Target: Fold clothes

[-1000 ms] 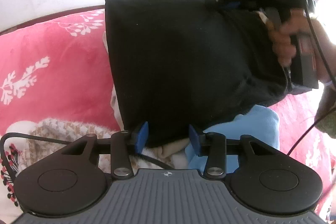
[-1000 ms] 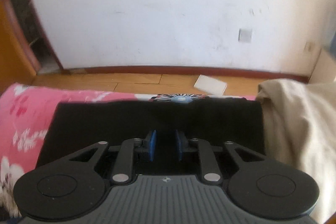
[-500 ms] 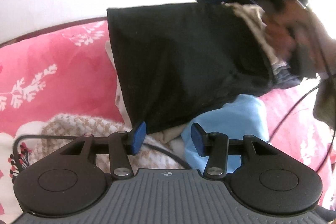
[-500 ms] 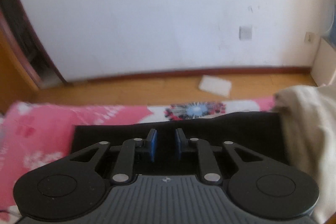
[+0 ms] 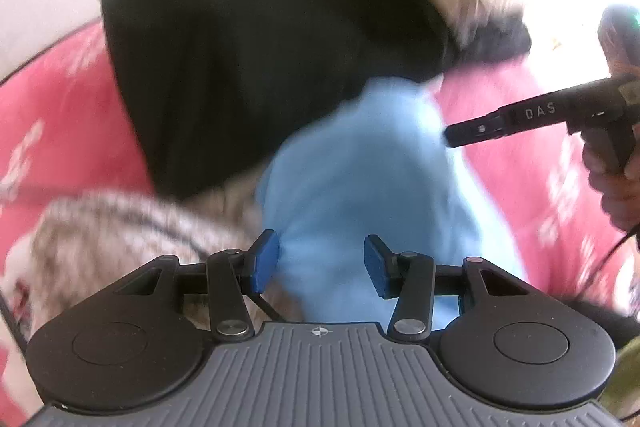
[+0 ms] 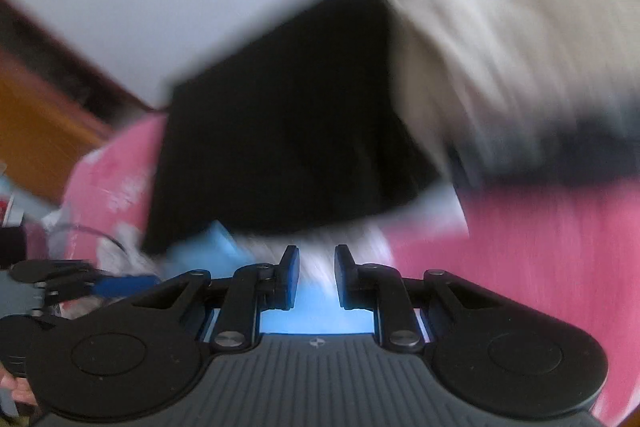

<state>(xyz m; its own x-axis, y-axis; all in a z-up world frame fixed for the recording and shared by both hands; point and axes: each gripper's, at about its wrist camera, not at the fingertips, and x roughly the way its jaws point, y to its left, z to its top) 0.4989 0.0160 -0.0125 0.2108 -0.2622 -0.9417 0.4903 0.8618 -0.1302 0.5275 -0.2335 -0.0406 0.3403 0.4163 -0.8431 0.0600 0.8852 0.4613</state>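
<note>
A folded black garment (image 5: 260,59) lies on a pile of clothes on the pink bed; it also shows in the right wrist view (image 6: 288,131). A light blue garment (image 5: 372,167) lies in front of it, under my left gripper (image 5: 318,263), which is open and empty. My right gripper (image 6: 317,277) is slightly open and empty above the blue cloth (image 6: 316,319). The right gripper body shows at the right edge of the left wrist view (image 5: 532,115). Both views are motion-blurred.
A beige garment (image 6: 500,39) lies beside the black one. A brown-and-white knit garment (image 5: 120,227) lies at the left with a black cable over it. The pink floral bedsheet (image 5: 532,187) surrounds the pile. A white wall and wooden floor lie beyond.
My right gripper has let go of the black garment and pulled back to the right. My left gripper has drawn back and opened wider. The black garment now lies on the pile.
</note>
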